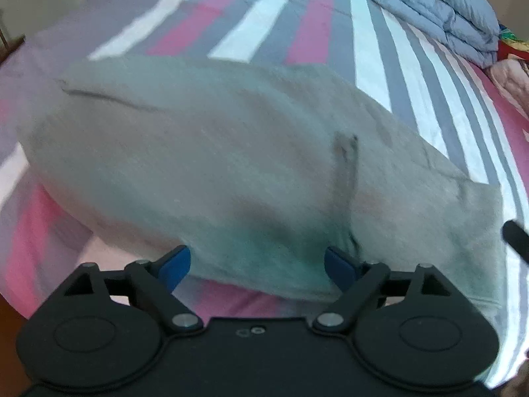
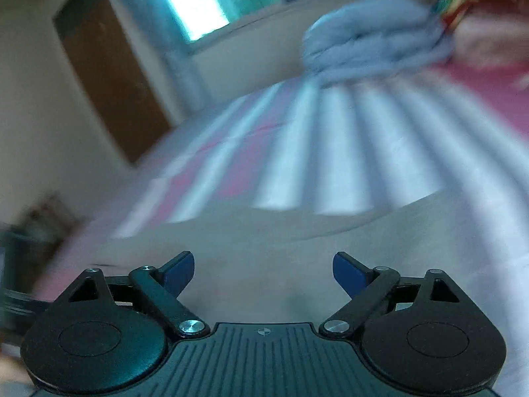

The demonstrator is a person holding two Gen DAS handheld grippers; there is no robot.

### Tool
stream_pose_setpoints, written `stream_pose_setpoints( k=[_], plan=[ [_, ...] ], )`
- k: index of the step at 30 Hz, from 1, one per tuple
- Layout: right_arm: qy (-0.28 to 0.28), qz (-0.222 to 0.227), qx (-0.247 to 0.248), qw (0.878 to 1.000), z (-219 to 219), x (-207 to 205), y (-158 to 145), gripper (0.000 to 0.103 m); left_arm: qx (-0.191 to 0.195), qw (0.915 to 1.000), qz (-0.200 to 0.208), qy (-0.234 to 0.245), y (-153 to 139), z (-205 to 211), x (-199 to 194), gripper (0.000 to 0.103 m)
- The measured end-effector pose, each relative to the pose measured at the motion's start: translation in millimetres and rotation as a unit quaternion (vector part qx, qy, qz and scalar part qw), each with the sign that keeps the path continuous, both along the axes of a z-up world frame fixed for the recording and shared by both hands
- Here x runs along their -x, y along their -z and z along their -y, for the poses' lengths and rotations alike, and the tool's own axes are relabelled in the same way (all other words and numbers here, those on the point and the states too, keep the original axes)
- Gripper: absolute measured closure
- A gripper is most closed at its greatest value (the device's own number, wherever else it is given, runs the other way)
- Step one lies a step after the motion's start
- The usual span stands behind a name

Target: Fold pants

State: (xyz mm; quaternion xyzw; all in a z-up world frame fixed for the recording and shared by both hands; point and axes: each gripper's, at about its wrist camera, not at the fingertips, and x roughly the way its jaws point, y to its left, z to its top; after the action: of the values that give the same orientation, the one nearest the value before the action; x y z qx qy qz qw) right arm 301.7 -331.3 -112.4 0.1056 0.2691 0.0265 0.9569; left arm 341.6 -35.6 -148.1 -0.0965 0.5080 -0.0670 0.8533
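step: fold laid, pants (image 1: 231, 165) released | left gripper (image 1: 258, 263) and right gripper (image 2: 263, 271) agape, empty, above pants | next: near edge to be regripped

A bed with a pink, grey and white striped sheet (image 1: 367, 49) stood beside cream walls (image 2: 39, 125), a brown wooden door (image 2: 109, 86) and a bright curtained window (image 2: 191, 0).

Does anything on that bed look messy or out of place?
Nothing stands out. The grey pants lie fairly flat on the striped bedsheet, apart from a small crease near their middle. A folded blue quilt sits at the far corner.
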Motion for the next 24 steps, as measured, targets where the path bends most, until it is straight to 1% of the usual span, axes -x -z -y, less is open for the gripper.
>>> stream_pose_setpoints(
  k=[2, 4, 5, 6, 7, 8, 9, 10, 11, 12, 13, 14, 16, 17, 18, 19, 20, 21, 22, 23, 24],
  plan=[
    [0.029, -0.012, 0.000, 1.000, 21, 4, 13, 0.013, 0.001, 0.9999, -0.010, -0.007, 4, 6, -2, 0.021],
    [0.052, -0.020, -0.019, 0.998, 41, 8, 23, 0.013, 0.004, 0.9997, -0.019, -0.017, 7, 11, -4, 0.021],
    [0.059, -0.023, -0.029, 0.998, 47, 10, 29, 0.013, 0.019, 0.9992, -0.027, -0.022, 8, 10, -4, 0.021],
    [0.064, -0.025, -0.032, 0.997, 58, 13, 23, 0.013, 0.041, 0.9984, -0.030, -0.023, 7, 9, -4, 0.022],
    [0.066, -0.027, -0.032, 0.997, 60, 15, 24, 0.013, 0.050, 0.9980, -0.030, -0.023, 5, 10, -3, 0.025],
    [0.064, -0.028, -0.034, 0.997, 63, 17, 25, 0.013, 0.044, 0.9982, -0.032, -0.023, 3, 12, -2, 0.032],
    [0.062, -0.030, -0.034, 0.997, 64, 17, 28, 0.013, 0.029, 0.9986, -0.035, -0.029, 2, 13, -1, 0.034],
    [0.061, -0.033, -0.031, 0.997, 64, 21, 27, 0.013, 0.014, 0.9985, -0.037, -0.039, 2, 10, 0, 0.033],
    [0.061, -0.032, -0.031, 0.997, 65, 21, 29, 0.013, 0.003, 0.9977, -0.037, -0.056, 1, 5, 2, 0.027],
    [0.063, -0.028, -0.035, 0.997, 67, 27, 28, 0.013, 0.001, 0.9968, -0.033, -0.073, 2, -1, 4, 0.016],
    [0.063, -0.027, -0.041, 0.997, 68, 27, 29, 0.013, 0.003, 0.9962, -0.032, -0.082, 2, -5, 4, 0.013],
    [0.061, -0.027, -0.046, 0.997, 69, 27, 30, 0.013, 0.011, 0.9961, -0.035, -0.080, 4, -7, 3, 0.011],
    [0.055, -0.032, -0.054, 0.997, 68, 29, 32, 0.013, 0.063, 0.9943, -0.054, -0.067, 6, -8, -1, 0.011],
    [0.054, -0.032, -0.054, 0.997, 68, 28, 33, 0.013, 0.089, 0.9927, -0.055, -0.061, 5, -7, -2, 0.011],
    [0.055, -0.032, -0.055, 0.996, 67, 30, 34, 0.013, 0.099, 0.9923, -0.049, -0.056, 2, -4, -2, 0.012],
    [0.056, -0.031, -0.058, 0.996, 65, 32, 35, 0.013, 0.104, 0.9926, -0.042, -0.046, 0, 1, -2, 0.013],
    [0.057, -0.030, -0.061, 0.996, 66, 33, 35, 0.013, 0.107, 0.9929, -0.039, -0.034, -1, 7, -3, 0.025],
    [0.057, -0.030, -0.065, 0.996, 67, 33, 35, 0.013, 0.115, 0.9921, -0.046, -0.020, 1, 14, -6, 0.043],
    [0.057, -0.030, -0.068, 0.996, 68, 33, 35, 0.013, 0.128, 0.9902, -0.056, -0.008, 6, 18, -9, 0.051],
    [0.058, -0.030, -0.072, 0.995, 69, 34, 36, 0.013, 0.137, 0.9881, -0.070, -0.002, 12, 22, -12, 0.055],
    [0.058, -0.030, -0.075, 0.995, 70, 34, 37, 0.013, 0.140, 0.9872, -0.077, -0.004, 18, 25, -15, 0.055]
  ],
)
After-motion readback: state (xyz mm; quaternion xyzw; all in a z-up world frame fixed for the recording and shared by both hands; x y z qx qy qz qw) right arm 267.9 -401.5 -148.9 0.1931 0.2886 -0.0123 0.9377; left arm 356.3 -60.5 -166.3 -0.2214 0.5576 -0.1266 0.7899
